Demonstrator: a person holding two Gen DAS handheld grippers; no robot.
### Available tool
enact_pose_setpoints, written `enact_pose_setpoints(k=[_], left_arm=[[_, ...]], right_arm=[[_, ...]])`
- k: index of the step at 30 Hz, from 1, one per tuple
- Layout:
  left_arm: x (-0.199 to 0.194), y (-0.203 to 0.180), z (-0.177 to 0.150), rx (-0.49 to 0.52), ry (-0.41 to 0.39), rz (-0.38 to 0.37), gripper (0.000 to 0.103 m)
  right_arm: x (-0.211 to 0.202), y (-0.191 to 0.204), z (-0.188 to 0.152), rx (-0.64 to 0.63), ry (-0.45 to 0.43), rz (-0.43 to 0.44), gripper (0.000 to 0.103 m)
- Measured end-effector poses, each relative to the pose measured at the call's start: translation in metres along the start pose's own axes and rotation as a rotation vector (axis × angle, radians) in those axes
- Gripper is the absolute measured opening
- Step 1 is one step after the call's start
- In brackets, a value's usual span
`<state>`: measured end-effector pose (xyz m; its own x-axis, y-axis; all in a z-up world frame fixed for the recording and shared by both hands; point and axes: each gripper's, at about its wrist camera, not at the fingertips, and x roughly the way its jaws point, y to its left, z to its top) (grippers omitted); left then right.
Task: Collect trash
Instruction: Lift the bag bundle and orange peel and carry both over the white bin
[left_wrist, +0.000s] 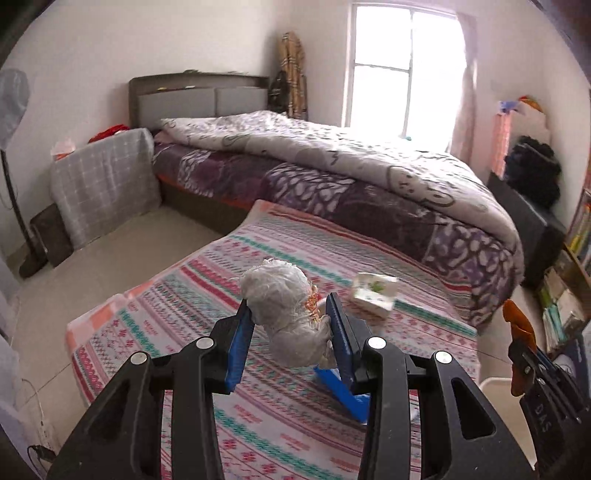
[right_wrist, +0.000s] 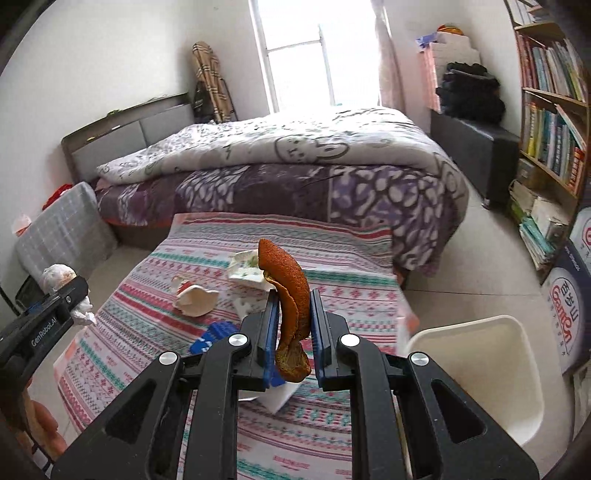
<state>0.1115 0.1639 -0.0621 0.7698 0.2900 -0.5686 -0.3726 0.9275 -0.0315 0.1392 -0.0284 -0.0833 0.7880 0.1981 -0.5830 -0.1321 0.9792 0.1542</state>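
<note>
Left gripper (left_wrist: 291, 321), lower centre of the left wrist view, has its jaws partway closed and clamped on a crumpled white plastic-wrap wad (left_wrist: 284, 306) w/ a bit of orange showing at its right side; wad is held clear above the striped pink-and-teal patterned cloth (left_wrist: 184, 314); right gripper (right_wrist: 293, 317), lower centre of the right wrist view, has jaws nearly together, pinching a curled strip of dried orange peel (right_wrist: 290, 295) that stands up between the blue pads; white plastic bin (right_wrist: 480, 369) sits lower right in that view, just beside the cloth's edge, nothing visible inside from this angle; so two pieces are in hand but not yet dropped, approx. mid-task by my read; still lying on the cloth: a crumpled white-and-green printed paper wrapper (right_wrist: 245, 267) at centre, a broken pale eggshell-like piece (right_wrist: 195, 295) to its left, a blue ridged plastic scrap (right_wrist: 214, 334) near the gripper, plus a flat white piece (right_wrist: 279, 397) under the jaws; those remain to be picked up after both held items go to the bin.
</note>
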Motion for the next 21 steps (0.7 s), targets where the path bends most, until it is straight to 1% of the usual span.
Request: enact_pose_setpoints(k=[12,21], left_arm=[[-0.010,-0.064,-0.006,0.067,0.001,-0.087,0.040],[-0.013,-0.114,-0.020,0.131,0.015,-0.149,0.040]], right_arm=[[-0.017,-0.061,0.004,0.074,-0.019,-0.089,0.016],[-0.025,-0.111,0.005,0.131,-0.018,-0.170,0.016]])
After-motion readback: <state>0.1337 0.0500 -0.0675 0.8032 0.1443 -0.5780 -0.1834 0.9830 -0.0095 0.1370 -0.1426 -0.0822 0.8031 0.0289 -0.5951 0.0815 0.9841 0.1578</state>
